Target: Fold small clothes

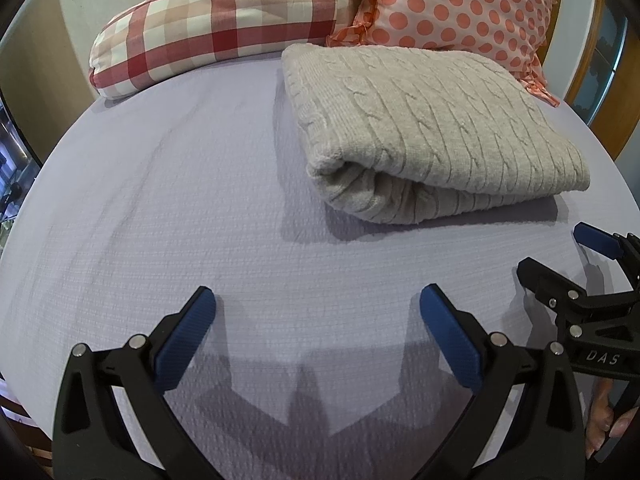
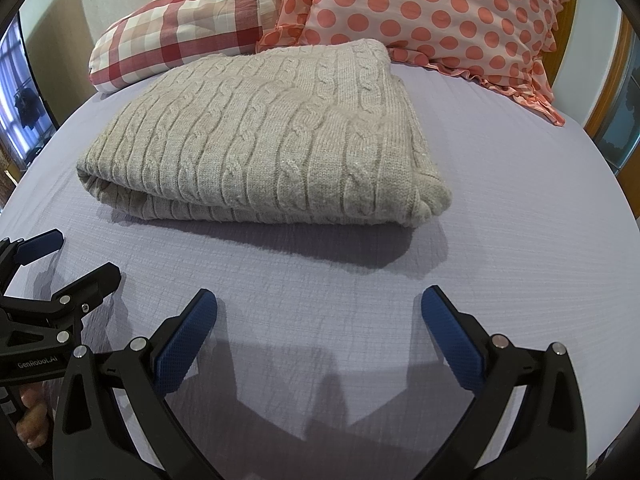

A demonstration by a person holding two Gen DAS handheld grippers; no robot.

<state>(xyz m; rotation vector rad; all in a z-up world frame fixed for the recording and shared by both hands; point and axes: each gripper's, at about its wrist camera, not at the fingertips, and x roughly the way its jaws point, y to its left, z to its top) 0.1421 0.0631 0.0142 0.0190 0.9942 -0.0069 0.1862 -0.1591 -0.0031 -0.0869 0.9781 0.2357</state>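
Left wrist: low over my bed [image 1: 160, 200], facing pillows.
Right wrist: same, alongside.
Shared: folded sweater [image 1: 432, 128].

Checked pillow [image 1: 224, 28], dotted pillow [image 2: 432, 12], lilac sheet [image 1: 200, 200]

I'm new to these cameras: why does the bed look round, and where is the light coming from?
Left wrist view: the fisheye lens bows the lavender sheet into a dome, dark at the corners. Right wrist view: the folded sweater casts its shadow toward the camera, so light seems to come from beyond it; the open right gripper is sharp, without glare.
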